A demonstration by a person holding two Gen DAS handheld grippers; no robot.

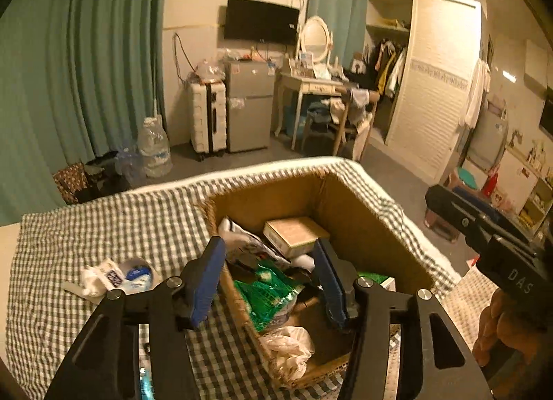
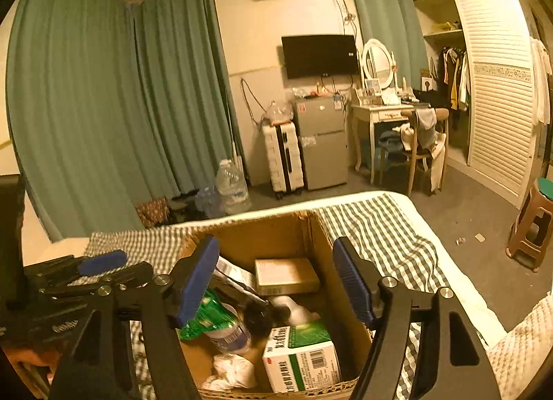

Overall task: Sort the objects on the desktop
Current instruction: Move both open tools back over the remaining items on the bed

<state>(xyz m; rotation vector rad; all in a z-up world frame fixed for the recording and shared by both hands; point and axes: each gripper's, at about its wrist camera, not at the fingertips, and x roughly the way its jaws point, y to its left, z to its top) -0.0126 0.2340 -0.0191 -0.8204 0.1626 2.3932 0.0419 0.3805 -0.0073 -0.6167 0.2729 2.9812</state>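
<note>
The left gripper (image 1: 266, 275) hangs over the near left corner of an open cardboard box (image 1: 363, 206), its 2 blue-padded jaws spread with nothing pinched between them. The right gripper (image 2: 276, 282) hovers over the same box (image 2: 276, 237), jaws also spread wide and empty.

Inside the box, nearest the cameras, lie crumpled white tissue (image 2: 231, 370) and a green-and-white medicine carton (image 2: 302, 358). Just beyond them a plastic bottle with a green wrapper (image 2: 214, 322) lies on its side, next to a dark round object too blurred to name. Against the far wall of the box rests a small tan box (image 2: 286, 275), flat.

The cardboard box sits on a bed covered by a green-and-white checked sheet (image 1: 103, 227). To the left of the box, apart from it, a white crumpled wrapper and a blue-labelled container (image 1: 136, 274) lie on the sheet.

Beyond the bed stand large water bottles (image 2: 232, 186) on the floor, a white suitcase (image 2: 284, 158) beside a grey mini fridge (image 2: 323, 142), a dressing table (image 2: 375, 115) with an oval mirror, and teal curtains (image 2: 103, 106).
</note>
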